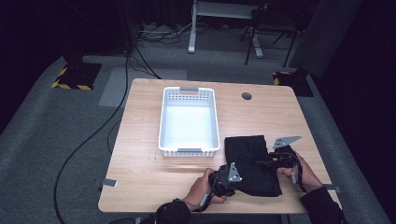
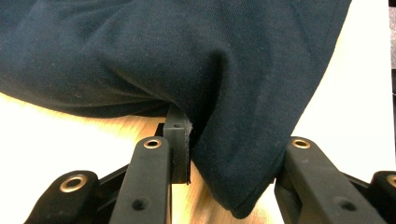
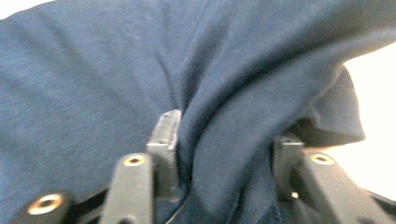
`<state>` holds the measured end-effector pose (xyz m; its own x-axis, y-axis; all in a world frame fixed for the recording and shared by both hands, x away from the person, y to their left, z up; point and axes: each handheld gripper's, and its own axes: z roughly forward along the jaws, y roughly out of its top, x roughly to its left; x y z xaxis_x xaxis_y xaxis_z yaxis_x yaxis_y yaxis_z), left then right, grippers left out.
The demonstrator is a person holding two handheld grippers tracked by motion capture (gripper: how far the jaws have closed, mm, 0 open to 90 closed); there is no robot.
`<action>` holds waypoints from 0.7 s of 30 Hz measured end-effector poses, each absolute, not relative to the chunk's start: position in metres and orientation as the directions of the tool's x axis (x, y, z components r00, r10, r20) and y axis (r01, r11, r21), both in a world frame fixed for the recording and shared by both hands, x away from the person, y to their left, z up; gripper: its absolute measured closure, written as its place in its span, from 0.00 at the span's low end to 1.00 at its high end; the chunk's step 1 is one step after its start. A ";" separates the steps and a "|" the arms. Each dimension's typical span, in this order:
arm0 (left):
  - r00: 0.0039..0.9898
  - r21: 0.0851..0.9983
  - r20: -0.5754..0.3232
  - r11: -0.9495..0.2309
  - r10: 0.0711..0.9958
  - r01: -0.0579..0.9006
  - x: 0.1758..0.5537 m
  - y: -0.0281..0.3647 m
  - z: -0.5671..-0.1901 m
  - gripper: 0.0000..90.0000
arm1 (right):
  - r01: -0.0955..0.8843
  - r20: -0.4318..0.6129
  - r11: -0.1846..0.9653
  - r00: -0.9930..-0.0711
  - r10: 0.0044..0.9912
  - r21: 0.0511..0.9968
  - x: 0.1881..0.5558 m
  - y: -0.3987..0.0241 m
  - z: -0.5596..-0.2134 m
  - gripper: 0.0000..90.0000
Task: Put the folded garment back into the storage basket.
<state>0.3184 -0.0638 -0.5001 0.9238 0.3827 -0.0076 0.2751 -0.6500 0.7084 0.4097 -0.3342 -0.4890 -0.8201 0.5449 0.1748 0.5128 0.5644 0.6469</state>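
A dark navy folded garment lies on the wooden table's front right part. At its front left corner my left gripper stands open. In the left gripper view a hanging corner of the cloth lies between the spread jaws, beside the left fingertip. My right gripper is at the garment's right edge, also open. In the right gripper view a thick fold of cloth bulges between the jaws, and the left fingertip shows against it. Cloth covers each gripper's right fingertip.
An empty white plastic basket stands left of the garment, at the table's middle. A round cable hole sits at the far right of the table. Cables and stand feet are on the carpet beyond.
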 end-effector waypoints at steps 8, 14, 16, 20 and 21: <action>0.911 0.727 -0.009 -0.623 0.412 0.288 0.315 -0.064 -0.502 0.74 | 0.521 0.197 0.530 -0.811 0.550 0.669 0.407 -0.338 -0.489 0.74; 0.913 0.723 -0.005 -0.630 0.407 0.284 0.316 -0.064 -0.501 0.76 | 0.524 0.183 0.512 -0.798 0.574 0.680 0.400 -0.337 -0.482 0.78; 0.912 0.722 0.005 -0.633 0.409 0.280 0.315 -0.065 -0.499 0.76 | 0.526 0.178 0.502 -0.791 0.585 0.687 0.397 -0.337 -0.479 0.78; 0.914 0.721 0.027 -0.642 0.405 0.263 0.317 -0.063 -0.491 0.76 | 0.508 0.152 0.502 -0.793 0.590 0.700 0.393 -0.334 -0.474 0.79; 0.915 0.723 0.024 -0.639 0.403 0.263 0.318 -0.061 -0.488 0.76 | 0.503 0.145 0.496 -0.791 0.594 0.707 0.391 -0.334 -0.472 0.79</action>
